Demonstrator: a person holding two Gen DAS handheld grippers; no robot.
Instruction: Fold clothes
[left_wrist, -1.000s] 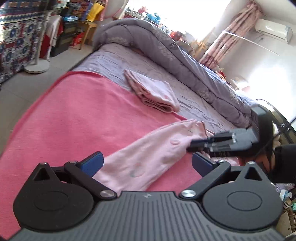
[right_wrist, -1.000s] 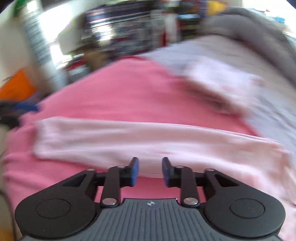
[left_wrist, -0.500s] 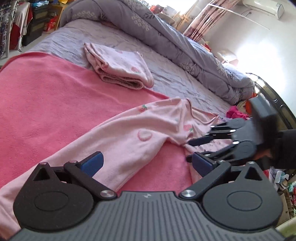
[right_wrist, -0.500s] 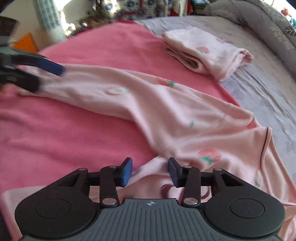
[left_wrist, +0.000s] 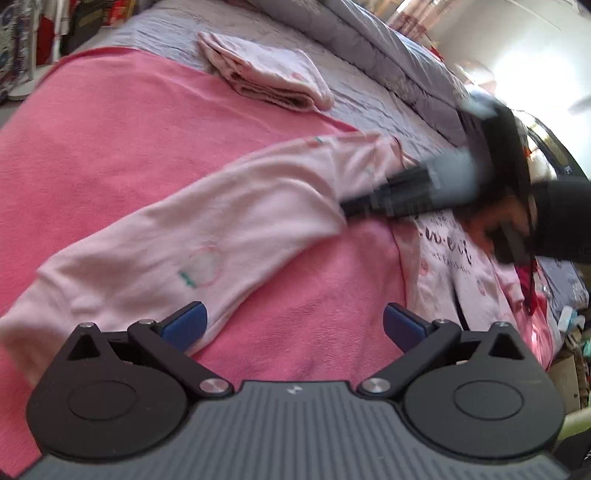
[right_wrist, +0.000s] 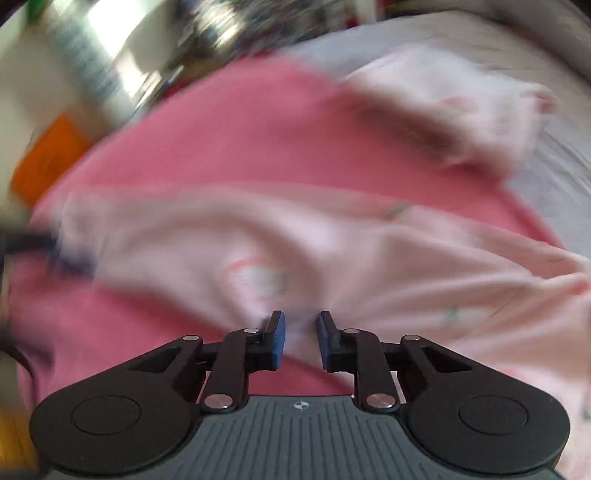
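A pale pink long-sleeved garment (left_wrist: 207, 229) with small fruit prints lies on a bright pink blanket (left_wrist: 110, 140); its sleeve stretches toward my left gripper. My left gripper (left_wrist: 293, 326) is wide open and empty, its left pad beside the sleeve's edge. My right gripper (right_wrist: 298, 341) has its pads a small gap apart with pale pink cloth showing between them; the view is blurred. In the left wrist view it (left_wrist: 354, 208) points into the garment near the armpit. The garment also shows in the right wrist view (right_wrist: 332, 251).
A folded pink garment (left_wrist: 266, 79) lies on the grey-purple bedsheet (left_wrist: 376, 103) beyond the blanket. A grey duvet (left_wrist: 369, 44) is heaped along the far side. More pink clothing with dark lettering (left_wrist: 450, 254) lies at the right. Room clutter stands past the bed's left edge.
The right gripper has swung onto the garment near the armpit and its jaws have narrowed. The left gripper has shifted, and the sleeve now lies straighter in front of it.
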